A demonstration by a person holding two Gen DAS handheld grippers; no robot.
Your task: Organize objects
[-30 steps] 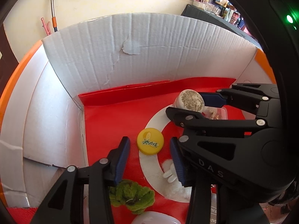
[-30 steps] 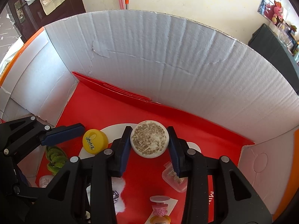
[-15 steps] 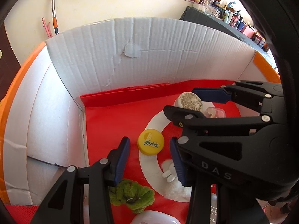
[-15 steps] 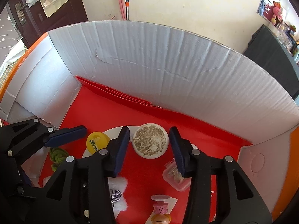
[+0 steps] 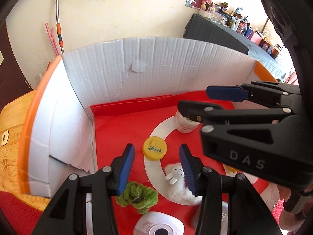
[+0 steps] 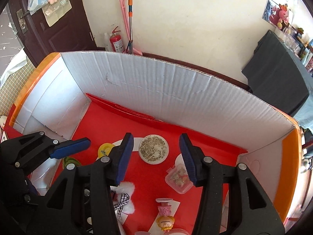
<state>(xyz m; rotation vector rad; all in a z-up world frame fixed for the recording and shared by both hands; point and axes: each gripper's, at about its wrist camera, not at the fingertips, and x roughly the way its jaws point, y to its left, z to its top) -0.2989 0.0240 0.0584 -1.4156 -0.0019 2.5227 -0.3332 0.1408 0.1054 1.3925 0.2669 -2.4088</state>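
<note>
Nearest the left wrist camera, the left gripper [image 5: 156, 168] points down into a box; its ribbed blue jaws have just been opening and stand apart with nothing between them. Below them lie one knitted green toy [image 5: 137, 195], one fluffy white rabbit toy [image 5: 177, 178] and part of a smooth white device [image 5: 158, 225]. Just past the jaws sits one round yellow cap [image 5: 154, 147], flat on the red liner [image 5: 117, 129] and overlapping a white ring printed on it.

The right gripper [image 6: 156, 156] hangs above the liner, jaws apart and empty. Under it lie one small doll figure [image 6: 165, 217] and one clear plastic case [image 6: 179, 179] of small bits, partly hidden by the right jaw. Between and beyond the jaws stands one round white jar [image 6: 153, 149] with a speckled top, untouched. In the left view the right gripper's black frame blocks most of that jar.

Farthest, a wall of white corrugated cardboard box [image 6: 166, 90] with orange edges encloses everything; a wooden tabletop [image 5: 11, 121] shows outside it.
</note>
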